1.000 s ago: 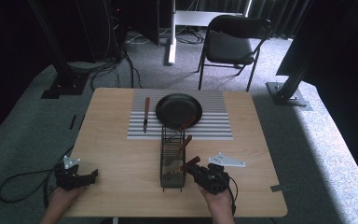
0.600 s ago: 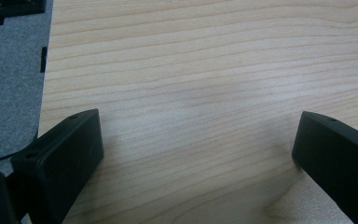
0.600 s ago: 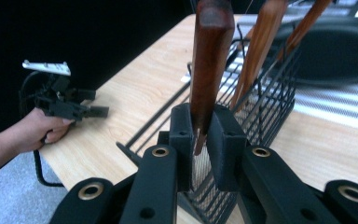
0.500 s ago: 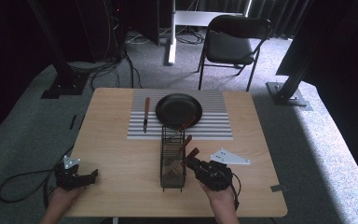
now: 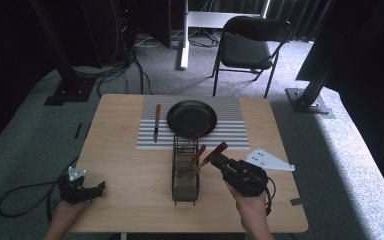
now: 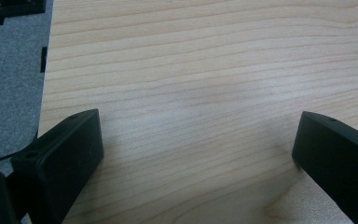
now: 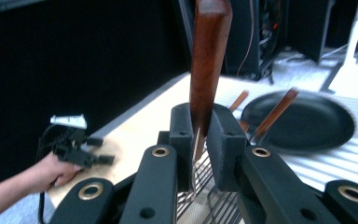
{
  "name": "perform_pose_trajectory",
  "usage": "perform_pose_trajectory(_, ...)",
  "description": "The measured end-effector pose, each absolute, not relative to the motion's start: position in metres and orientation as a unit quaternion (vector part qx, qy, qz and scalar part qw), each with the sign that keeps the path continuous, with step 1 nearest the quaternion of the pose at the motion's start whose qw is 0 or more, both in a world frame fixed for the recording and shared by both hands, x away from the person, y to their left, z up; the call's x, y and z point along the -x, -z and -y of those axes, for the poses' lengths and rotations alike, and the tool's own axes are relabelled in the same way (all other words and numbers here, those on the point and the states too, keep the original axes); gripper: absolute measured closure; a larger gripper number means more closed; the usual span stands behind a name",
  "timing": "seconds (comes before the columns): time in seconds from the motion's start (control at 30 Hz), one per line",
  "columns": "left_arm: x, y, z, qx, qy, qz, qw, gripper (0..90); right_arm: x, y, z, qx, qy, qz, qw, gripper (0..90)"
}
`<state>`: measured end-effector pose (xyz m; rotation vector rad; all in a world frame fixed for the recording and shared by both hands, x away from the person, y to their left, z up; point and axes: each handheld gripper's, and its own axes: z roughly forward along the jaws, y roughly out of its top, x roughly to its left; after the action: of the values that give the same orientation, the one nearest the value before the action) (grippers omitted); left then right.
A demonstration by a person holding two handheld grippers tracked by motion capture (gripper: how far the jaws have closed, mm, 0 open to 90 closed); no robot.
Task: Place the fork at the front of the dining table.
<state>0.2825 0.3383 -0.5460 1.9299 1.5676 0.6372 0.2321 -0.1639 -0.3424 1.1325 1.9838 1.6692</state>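
Reddish-brown wood, smooth and flat-sided, forms the handle of a utensil (image 7: 209, 65) clamped between the black jaws of the right hand-held gripper (image 5: 220, 161), its thin metal shank running down into a black wire caddy (image 5: 185, 172) at the centre of the pale, grained wooden counter (image 5: 130, 170). Two more wooden-handled utensils (image 5: 199, 151) lean from the same rectangular basket, one a fork with its tines showing. Just beyond it lies a grey-and-white striped mat (image 5: 230, 127) carrying a round, matte black pan (image 5: 192, 117) and a wooden-handled knife (image 5: 156, 122). A white triangular plate (image 5: 268, 160) rests near the right hand. At the counter's near left corner, the left hand-held gripper (image 5: 96, 188) sits low over bare wood, jaws spread wide and empty.
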Motion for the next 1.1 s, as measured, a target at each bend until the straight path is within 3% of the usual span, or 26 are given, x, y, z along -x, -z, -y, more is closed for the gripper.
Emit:
perform_pose_trajectory(0.37,-0.282,0.546,-0.338,-0.721,-0.237,-0.586,0.283,1.7,-0.237,0.315,0.203,-0.420,-0.582,-0.662,0.214,80.9)
perform_pose_trajectory(1.1,-0.283,0.546,-0.338,-0.721,-0.239,-0.586,0.283,1.7,-0.337,0.387,0.230,-0.521,-0.454,-0.663,0.288,80.9)
